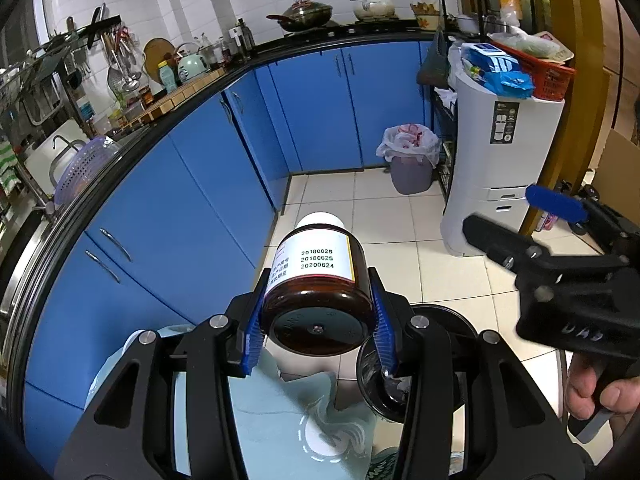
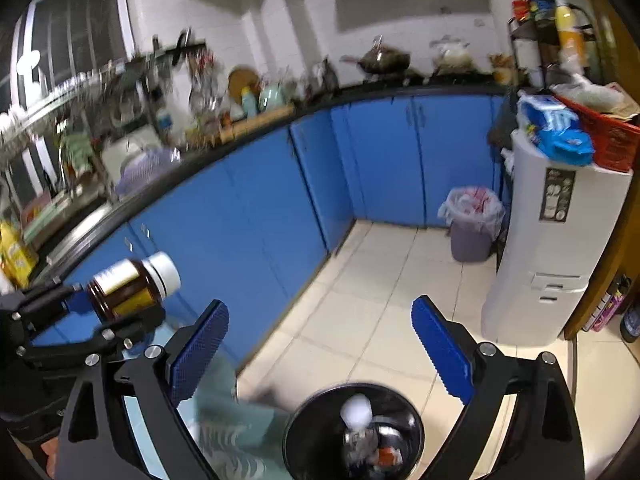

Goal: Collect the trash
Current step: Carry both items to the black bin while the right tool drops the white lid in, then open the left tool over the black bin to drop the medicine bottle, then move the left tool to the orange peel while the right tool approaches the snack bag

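Note:
A brown medicine bottle (image 1: 316, 280) with a white cap and a dated label lies on its side, base towards the camera. My left gripper (image 1: 318, 300) is shut on it, a blue pad on each side. The right wrist view has the same bottle (image 2: 128, 292) at the left, held over the edge of a cloth-covered surface. My right gripper (image 2: 320, 320) stands open with nothing between its pads. Directly below it is a small black bin (image 2: 296, 424) holding a white lump (image 2: 356, 408) and other scraps. The left wrist view catches the right gripper (image 1: 528, 220) on its right, held by a hand (image 1: 592, 392).
Blue cabinets (image 1: 180, 200) under a cluttered black counter curve along the left and back. A grey bin with a white liner (image 1: 410, 160) stands in the far corner beside a tall white appliance (image 1: 504, 168). A pale green cloth (image 1: 272, 412) lies under the left gripper. The floor is pale tile (image 2: 380, 280).

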